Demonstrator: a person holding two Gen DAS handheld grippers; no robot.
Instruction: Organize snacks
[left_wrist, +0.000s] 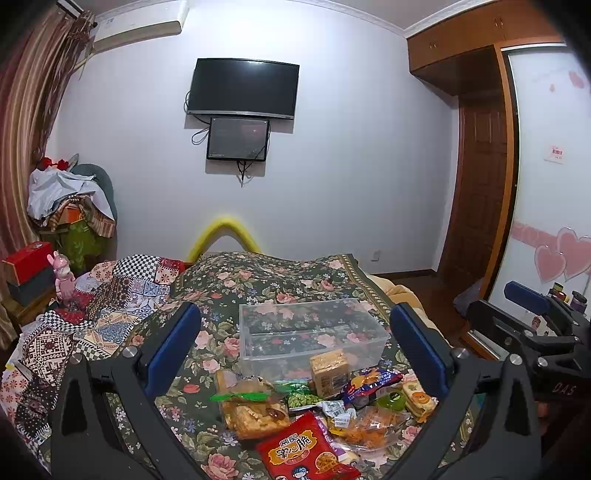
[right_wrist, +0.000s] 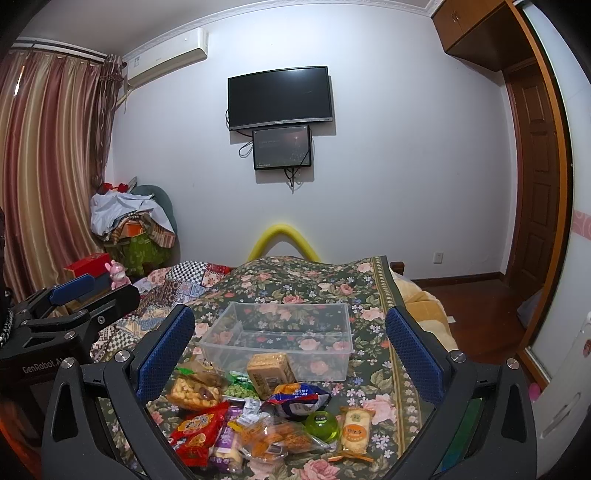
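On the flowered bedspread (right_wrist: 373, 291) ahead of me sits a clear plastic bin (right_wrist: 284, 332), nothing inside it. Just in front of it lies the heap of snacks (right_wrist: 258, 413): a red noodle packet (left_wrist: 310, 448), a tan cracker pack (right_wrist: 271, 373) leaning against the bin's near wall, a green jelly cup (right_wrist: 322, 426). My left gripper (left_wrist: 295, 354) hangs spread wide over the heap, holding nothing. My right gripper (right_wrist: 291, 356) is likewise wide apart and bare.
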